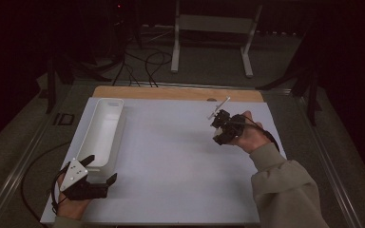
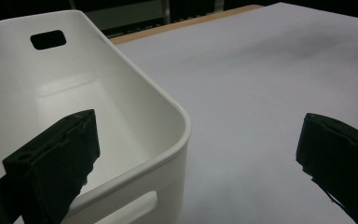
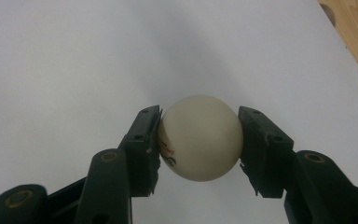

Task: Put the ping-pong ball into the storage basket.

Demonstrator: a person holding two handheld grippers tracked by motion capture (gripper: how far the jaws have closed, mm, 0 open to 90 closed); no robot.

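Cream ball [image 3: 200, 137], small red-black print

We see the bin [image 1: 105, 130] lying lengthwise along the left edge of the sheet [image 1: 171, 161], which covers most of the table [image 1: 178, 92]. Our left gripper [image 1: 100, 169] sits at the bin's near end, one jaw over its inside and one over the sheet to its right. Our right gripper [image 1: 218, 128], far right and well apart from the bin, has the ball [image 3: 199, 137] between its jaws above the sheet.
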